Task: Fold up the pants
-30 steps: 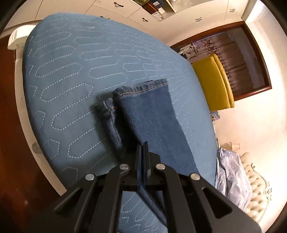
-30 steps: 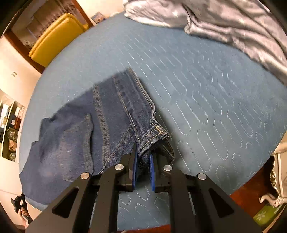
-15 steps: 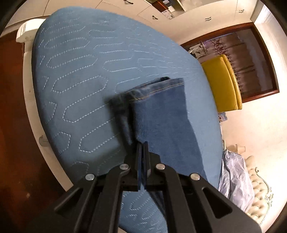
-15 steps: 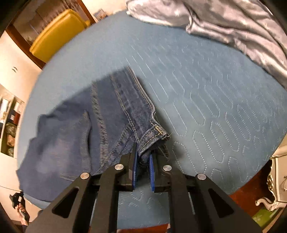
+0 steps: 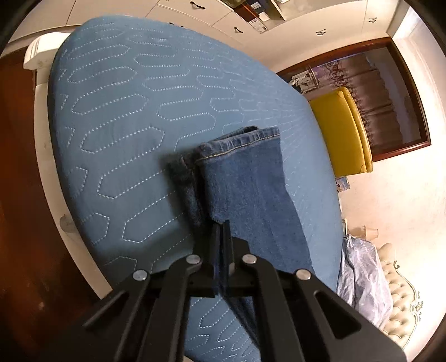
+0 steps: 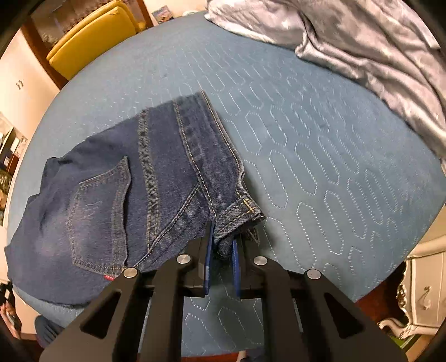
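left gripper (image 5: pixel 222 225) pinched on pants (image 5: pixel 245 183) leg, right gripper (image 6: pixel 222 239) on waistband (image 6: pixel 241 211) — stretched taut over bed (image 6: pixel 320 156).

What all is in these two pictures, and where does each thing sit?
jeans: one pair, dark blue denim, on the bed; leg end in the left view, waistband end with back pocket in the right view
quilted bedspread: one, blue with stitched pattern, covering the bed
blanket: one, silvery grey, crumpled at the far end of the bed
armchair: one, yellow, beside the bed by a curtained window
white cabinets: several doors with dark handles, on the wall beyond the bed
left claw: one, black, shut on the jeans' leg edge
right claw: one, black with blue pads, shut on the waistband
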Tool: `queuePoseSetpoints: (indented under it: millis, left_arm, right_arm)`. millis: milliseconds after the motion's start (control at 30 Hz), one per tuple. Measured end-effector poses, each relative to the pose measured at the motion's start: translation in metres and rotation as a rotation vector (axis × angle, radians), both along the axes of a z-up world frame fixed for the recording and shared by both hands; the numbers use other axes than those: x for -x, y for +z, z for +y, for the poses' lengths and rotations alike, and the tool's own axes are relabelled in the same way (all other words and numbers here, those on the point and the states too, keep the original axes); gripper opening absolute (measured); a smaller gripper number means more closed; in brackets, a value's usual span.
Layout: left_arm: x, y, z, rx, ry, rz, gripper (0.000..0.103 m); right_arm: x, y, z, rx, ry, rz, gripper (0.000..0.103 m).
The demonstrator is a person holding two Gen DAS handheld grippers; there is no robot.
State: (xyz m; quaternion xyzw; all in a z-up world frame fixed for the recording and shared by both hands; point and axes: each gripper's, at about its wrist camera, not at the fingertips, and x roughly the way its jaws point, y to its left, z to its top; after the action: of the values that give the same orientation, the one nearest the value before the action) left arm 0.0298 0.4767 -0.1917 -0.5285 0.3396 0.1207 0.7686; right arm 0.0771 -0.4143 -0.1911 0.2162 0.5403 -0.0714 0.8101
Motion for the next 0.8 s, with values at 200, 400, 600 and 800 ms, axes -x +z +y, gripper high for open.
queuePoseSetpoints:
  millis: [200, 400, 600, 800]
  left_arm:
    - [-0.004, -0.012, -0.003, 0.003, 0.005, 0.039, 0.001]
    - [0.015, 0.000, -0.001, -0.044, 0.059, 0.069, 0.043]
    - [0.035, 0.044, -0.045, -0.402, 0.043, 0.087, 0.045]
    - [-0.010, 0.078, -0.183, -0.742, -0.282, -0.012, 0.059]
  right_arm:
    - [-0.001, -0.016, -0.001, -0.001, -0.001, 0.029, 0.010]
    - [0.012, 0.000, -0.019, 0.039, -0.054, 0.003, 0.057]
    - [0.022, 0.055, -0.029, 0.287, -0.059, -0.075, 0.063]
    - [-0.080, 0.094, 0.079, 0.251, 0.408, -0.284, 0.063]
